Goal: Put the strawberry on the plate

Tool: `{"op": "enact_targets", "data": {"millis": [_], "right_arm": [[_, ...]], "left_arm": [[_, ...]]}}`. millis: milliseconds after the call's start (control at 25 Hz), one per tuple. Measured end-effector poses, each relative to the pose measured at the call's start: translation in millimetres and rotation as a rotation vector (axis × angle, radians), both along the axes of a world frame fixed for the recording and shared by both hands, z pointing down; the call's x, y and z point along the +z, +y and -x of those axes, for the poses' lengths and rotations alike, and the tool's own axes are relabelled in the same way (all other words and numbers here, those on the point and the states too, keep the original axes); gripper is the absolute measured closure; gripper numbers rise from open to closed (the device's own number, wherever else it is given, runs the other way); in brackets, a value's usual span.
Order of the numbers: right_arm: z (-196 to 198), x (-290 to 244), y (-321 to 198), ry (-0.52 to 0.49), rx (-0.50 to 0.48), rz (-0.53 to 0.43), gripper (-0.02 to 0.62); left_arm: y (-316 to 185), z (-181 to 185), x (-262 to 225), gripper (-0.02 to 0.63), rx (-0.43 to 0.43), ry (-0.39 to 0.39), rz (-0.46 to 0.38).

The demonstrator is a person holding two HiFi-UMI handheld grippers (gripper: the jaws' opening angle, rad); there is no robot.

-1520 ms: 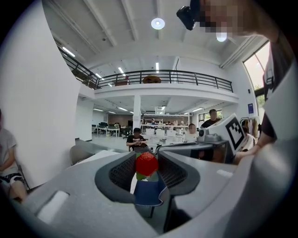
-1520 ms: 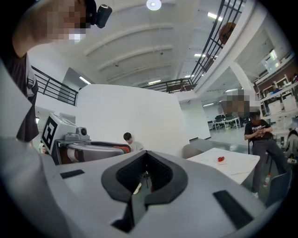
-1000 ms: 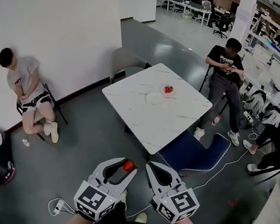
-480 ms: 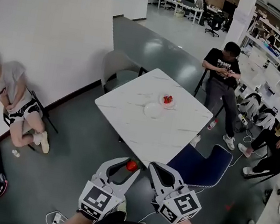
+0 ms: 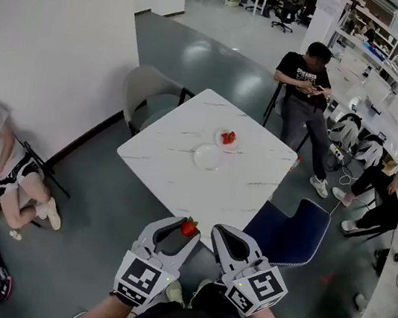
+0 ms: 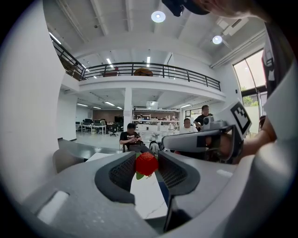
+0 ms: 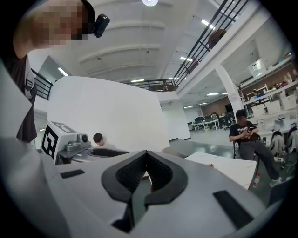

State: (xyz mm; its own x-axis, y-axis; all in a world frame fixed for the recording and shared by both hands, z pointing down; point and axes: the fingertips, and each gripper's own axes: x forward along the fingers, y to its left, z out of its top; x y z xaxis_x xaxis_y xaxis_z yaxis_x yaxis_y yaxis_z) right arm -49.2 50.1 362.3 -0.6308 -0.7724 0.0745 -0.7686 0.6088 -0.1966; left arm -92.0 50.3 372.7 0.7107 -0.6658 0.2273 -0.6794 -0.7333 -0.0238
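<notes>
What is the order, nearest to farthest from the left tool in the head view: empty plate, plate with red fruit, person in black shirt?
From the left tool, which grips the strawberry:
1. Empty plate, middle of the table, ahead.
2. Plate with red fruit, just beyond, slightly right.
3. Person in black shirt, seated beyond the far right corner.

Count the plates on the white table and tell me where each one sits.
2. An empty plate lies near the table's middle; a second plate just beyond it carries red fruit. None looks hidden.
</notes>
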Motion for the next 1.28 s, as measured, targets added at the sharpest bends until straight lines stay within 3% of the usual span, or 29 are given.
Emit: {"op": "enact_targets", "data": {"millis": [240, 720, 1280], "right_arm": [[-10.1, 13.3, -55.8, -0.011, 0.004, 0.017, 0.592], [-49.9, 26.6, -183.8, -0.021, -0.077, 0.034, 0.592], [-71.6, 80.7, -290.9, -0.036, -0.037, 0.127, 0.592]], "left_arm": [[-57.2, -11.8, 13.3, 0.451, 0.003, -0.025, 0.012], [-187.3, -52.9, 39.5, 0.451, -0.073, -0.101, 0.039], [-310.7, -77.0, 131.1, 0.451, -0.040, -0.166, 0.161]]}}
